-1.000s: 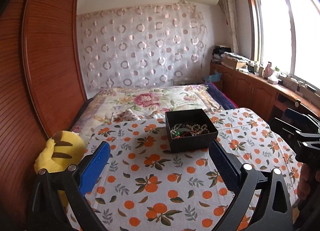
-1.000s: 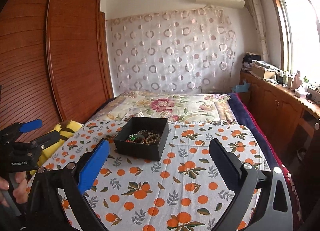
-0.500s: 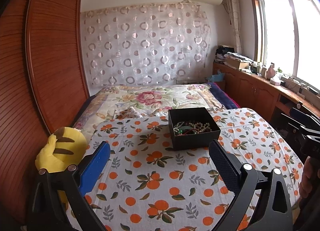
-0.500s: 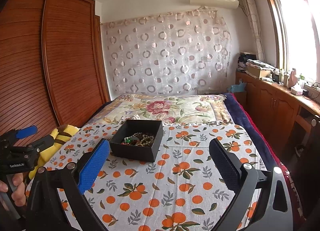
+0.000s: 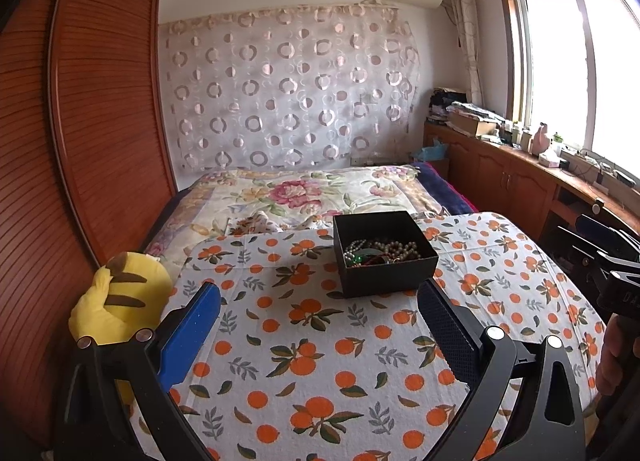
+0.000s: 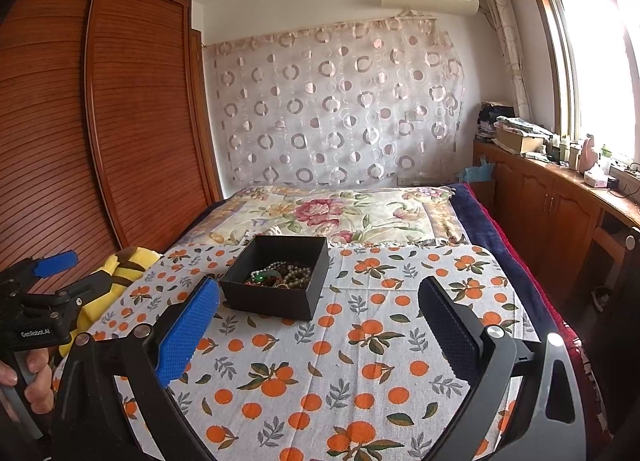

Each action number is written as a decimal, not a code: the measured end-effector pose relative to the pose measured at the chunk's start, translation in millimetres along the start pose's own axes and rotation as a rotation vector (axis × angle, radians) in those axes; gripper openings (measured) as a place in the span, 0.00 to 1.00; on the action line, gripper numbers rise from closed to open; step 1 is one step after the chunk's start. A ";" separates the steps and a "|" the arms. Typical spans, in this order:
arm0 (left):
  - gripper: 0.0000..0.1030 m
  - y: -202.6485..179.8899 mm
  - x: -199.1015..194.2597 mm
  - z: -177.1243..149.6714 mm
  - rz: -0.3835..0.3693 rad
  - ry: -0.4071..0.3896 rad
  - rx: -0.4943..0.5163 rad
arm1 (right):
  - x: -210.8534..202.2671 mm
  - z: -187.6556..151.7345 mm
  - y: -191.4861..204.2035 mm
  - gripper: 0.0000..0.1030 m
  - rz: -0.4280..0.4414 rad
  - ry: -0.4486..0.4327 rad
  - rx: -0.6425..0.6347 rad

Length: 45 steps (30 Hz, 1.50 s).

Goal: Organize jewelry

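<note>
Left wrist view: one black open box [image 5: 383, 257] sits on the orange-print cloth [image 5: 320, 345] right of the frame's centre. The jewelry [image 5: 380, 251] lies heaped inside it: pale bead strands, something green, something dark red, all tangled, so the pieces cannot be counted apart. No piece shows on the cloth outside the box. The left gripper [image 5: 318, 301] fills the lower frame, its blue and dark pads spread wide with nothing between them, short of the box. One yellow plush toy [image 5: 120, 301] lies at the left edge. The right gripper [image 5: 608, 261] shows partly at the right edge, and from here I cannot tell how its fingers stand.

Right wrist view: the same single box [image 6: 276, 277] lies left of centre, with the same tangled heap [image 6: 280, 275] in it. The right gripper [image 6: 318, 299] spans the lower frame, fingers wide apart and holding nothing. The left gripper [image 6: 48, 281] and the hand [image 6: 34, 373] holding it are at the lower left edge.

As for progress, every visible piece is inside the box but unsorted. That would fit jewelry gathered into the box as its final place, or a heap waiting to be taken out and laid in order; the pictures do not settle which. Count: one box, one heap, two grippers, one plush toy.
</note>
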<state>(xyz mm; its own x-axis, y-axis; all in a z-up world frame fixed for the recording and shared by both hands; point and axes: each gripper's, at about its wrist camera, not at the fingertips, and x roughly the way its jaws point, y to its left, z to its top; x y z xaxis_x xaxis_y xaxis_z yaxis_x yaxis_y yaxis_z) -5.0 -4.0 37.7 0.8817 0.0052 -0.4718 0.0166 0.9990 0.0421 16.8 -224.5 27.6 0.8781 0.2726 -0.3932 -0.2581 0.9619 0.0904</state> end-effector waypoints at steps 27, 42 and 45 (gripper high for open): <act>0.92 -5.4 -1.3 -5.2 -0.009 -0.003 0.007 | 2.0 -7.2 2.8 0.97 0.004 0.002 0.007; 0.92 -5.6 -1.7 -3.6 -0.008 -0.005 0.007 | 1.8 -6.4 1.8 0.97 0.004 0.002 0.008; 0.92 -5.6 -1.8 -3.7 -0.008 -0.005 0.007 | 1.8 -6.3 1.6 0.97 0.005 0.002 0.009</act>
<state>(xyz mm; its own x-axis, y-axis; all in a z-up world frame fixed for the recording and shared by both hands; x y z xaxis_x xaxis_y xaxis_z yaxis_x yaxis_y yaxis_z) -8.4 -9.4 35.1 0.8837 -0.0032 -0.4680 0.0272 0.9986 0.0444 15.4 -222.6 21.2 0.8761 0.2771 -0.3946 -0.2585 0.9607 0.1008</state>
